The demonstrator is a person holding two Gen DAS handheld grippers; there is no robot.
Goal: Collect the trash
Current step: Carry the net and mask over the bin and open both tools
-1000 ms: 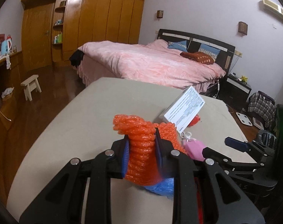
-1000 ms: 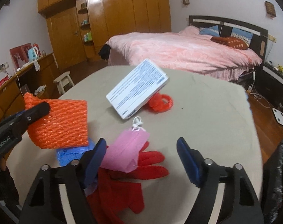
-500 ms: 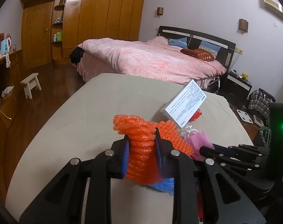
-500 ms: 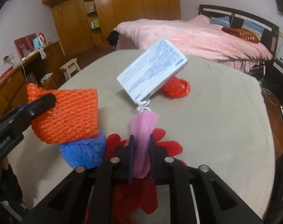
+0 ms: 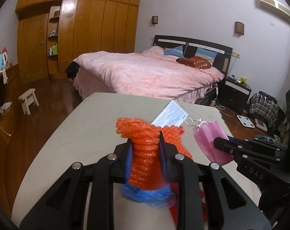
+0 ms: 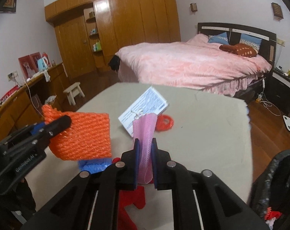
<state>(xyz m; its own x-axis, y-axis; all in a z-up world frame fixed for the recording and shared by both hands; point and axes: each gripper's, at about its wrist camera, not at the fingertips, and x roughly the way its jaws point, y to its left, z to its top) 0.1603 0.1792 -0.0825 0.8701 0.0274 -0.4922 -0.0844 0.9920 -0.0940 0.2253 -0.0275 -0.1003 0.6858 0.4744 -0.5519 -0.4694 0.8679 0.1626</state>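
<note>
My left gripper (image 5: 145, 149) is shut on an orange foam net (image 5: 143, 153) and holds it above the beige table (image 5: 78, 134); the net also shows in the right wrist view (image 6: 83, 136). My right gripper (image 6: 145, 153) is shut on a pink face mask (image 6: 145, 132), lifted off the table; the mask shows in the left wrist view (image 5: 208, 140). A blue crumpled glove (image 6: 93, 165), a red glove (image 6: 131, 201), a white box (image 6: 143, 109) and a red ring-shaped scrap (image 6: 165, 122) lie on the table.
A black trash bag (image 6: 275, 187) hangs open at the table's right side. Beyond the table stands a pink bed (image 6: 192, 65), a wooden wardrobe (image 6: 116, 28), a small stool (image 6: 74, 92) and a side counter (image 6: 20, 95) on the left.
My right gripper closed on the pink mask and lifted it off the table. Both grippers rose, the left one still holding the orange net.
</note>
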